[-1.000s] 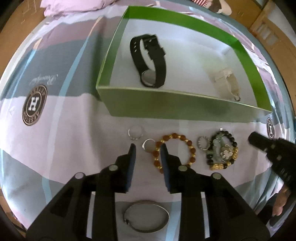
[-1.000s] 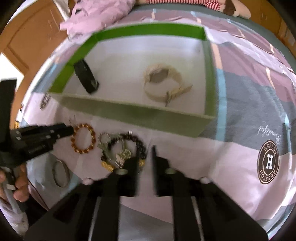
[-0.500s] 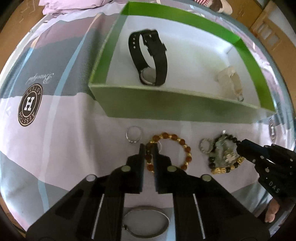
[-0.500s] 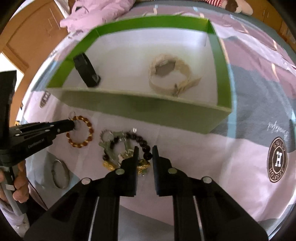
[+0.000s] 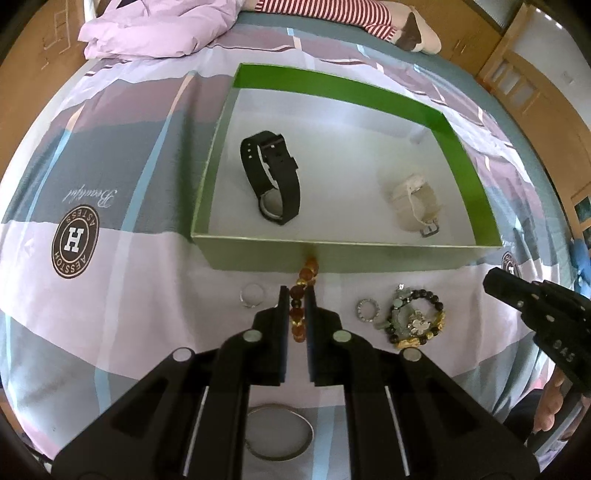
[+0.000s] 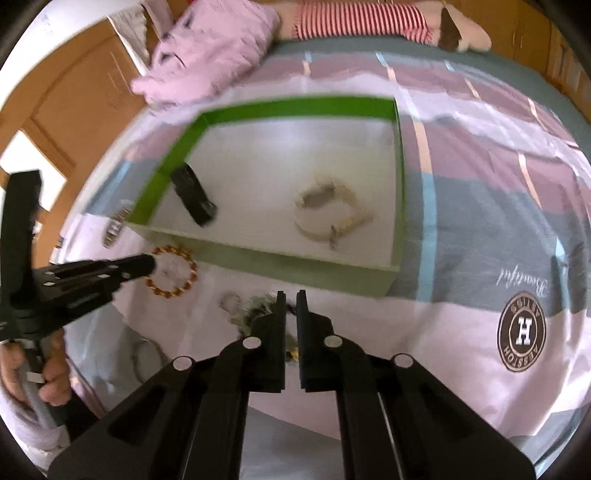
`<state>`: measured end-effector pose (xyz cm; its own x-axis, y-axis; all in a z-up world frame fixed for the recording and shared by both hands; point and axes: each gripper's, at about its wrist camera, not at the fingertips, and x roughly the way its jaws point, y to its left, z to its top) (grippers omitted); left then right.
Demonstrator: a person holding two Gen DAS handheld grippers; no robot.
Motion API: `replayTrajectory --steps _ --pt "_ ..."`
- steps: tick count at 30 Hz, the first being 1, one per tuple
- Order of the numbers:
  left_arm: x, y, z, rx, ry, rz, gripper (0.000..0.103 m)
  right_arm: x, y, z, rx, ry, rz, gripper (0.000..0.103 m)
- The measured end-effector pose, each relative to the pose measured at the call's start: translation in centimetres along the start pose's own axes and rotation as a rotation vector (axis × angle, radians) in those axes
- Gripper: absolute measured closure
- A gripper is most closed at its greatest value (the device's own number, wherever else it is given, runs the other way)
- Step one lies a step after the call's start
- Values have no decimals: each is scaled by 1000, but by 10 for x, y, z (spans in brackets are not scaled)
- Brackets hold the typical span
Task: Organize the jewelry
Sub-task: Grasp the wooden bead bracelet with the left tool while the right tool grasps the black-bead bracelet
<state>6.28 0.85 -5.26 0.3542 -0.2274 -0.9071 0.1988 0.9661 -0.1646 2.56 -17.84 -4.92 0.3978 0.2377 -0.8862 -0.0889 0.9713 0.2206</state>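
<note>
My left gripper (image 5: 297,295) is shut on the amber bead bracelet (image 5: 301,291), which hangs edge-on just in front of the green box's near wall (image 5: 369,254). The right wrist view shows the same bracelet (image 6: 173,271) dangling from the left gripper (image 6: 147,264). Inside the box lie a black watch (image 5: 271,177) and a beige watch (image 5: 413,203). On the bedsheet rest a dark bead bracelet with charms (image 5: 415,325), a sparkly ring (image 5: 368,310), a plain ring (image 5: 252,295) and a silver bangle (image 5: 279,432). My right gripper (image 6: 291,295) is shut and holds nothing; it hovers over the dark bracelet (image 6: 255,314).
A folded purple blanket (image 5: 159,29) and a red-striped cloth (image 5: 325,11) lie beyond the box. Wooden furniture (image 5: 517,77) borders the bed at right. A person's hand (image 6: 51,373) holds the left gripper's handle.
My left gripper shut on the amber bracelet and lifted it off the sheet toward the box. My right gripper's fingers narrowed and it rose above the dark bracelet.
</note>
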Motion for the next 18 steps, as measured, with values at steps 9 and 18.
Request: replayTrajectory --steps 9,18 --pt "21 10 -13 10 63 33 95 53 4 -11 -17 107 -97 81" --pt "22 16 -12 -3 63 51 82 18 9 -5 7 46 42 94"
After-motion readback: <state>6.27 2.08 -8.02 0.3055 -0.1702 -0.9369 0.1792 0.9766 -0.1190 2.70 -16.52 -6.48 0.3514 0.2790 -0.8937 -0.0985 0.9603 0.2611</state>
